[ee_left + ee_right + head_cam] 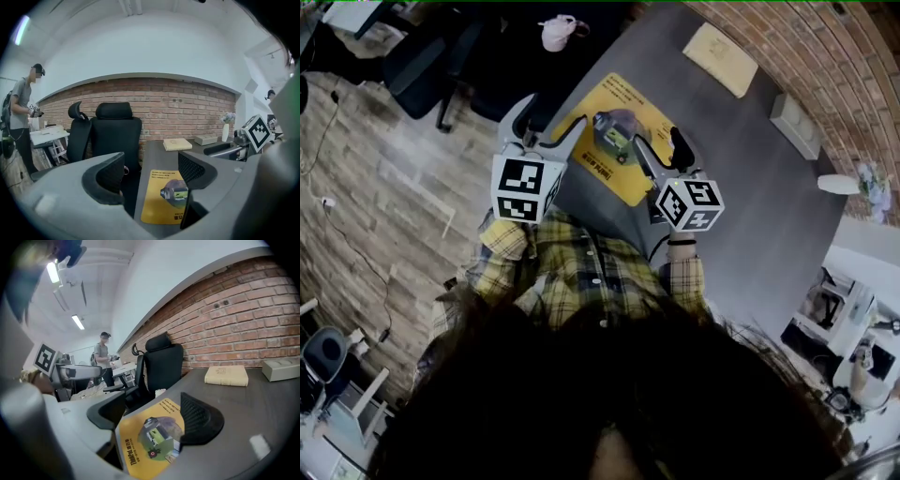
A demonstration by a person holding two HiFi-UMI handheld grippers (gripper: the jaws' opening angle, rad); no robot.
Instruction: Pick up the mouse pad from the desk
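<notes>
Two claws hang just above the table (750, 169), and both are wide open with nothing in them. The left claw (551, 127) is by the table's left edge, next to the black chair (115, 126). The right claw (642, 139) is a bit further in.

The mouse pad (614, 178) is yellow with a picture in the middle. It lies flat on the table, right along that left edge. Its long side runs away from the person, much the same way both claws point. A book (719, 58) lies well apart from it, near the far edge by the brick wall (806, 56).

The right claw is the nearer one, I think. In the head view it hangs over the middle of the pad. In the right gripper view the mouse pad (150, 437) fills the gap between the two jaws, with its near end close under the claw. I cannot tell if a jaw touches it. In the left gripper view the mouse pad (159, 197) lies ahead and a little to the right, partly behind the right jaw. So that claw is off to the pad's left side.

The pad is thin and flat, so it may be hard to grab from on top. I think one jaw needs to slip under an edge. The side by the table's left edge looks like the best place for that.
</notes>
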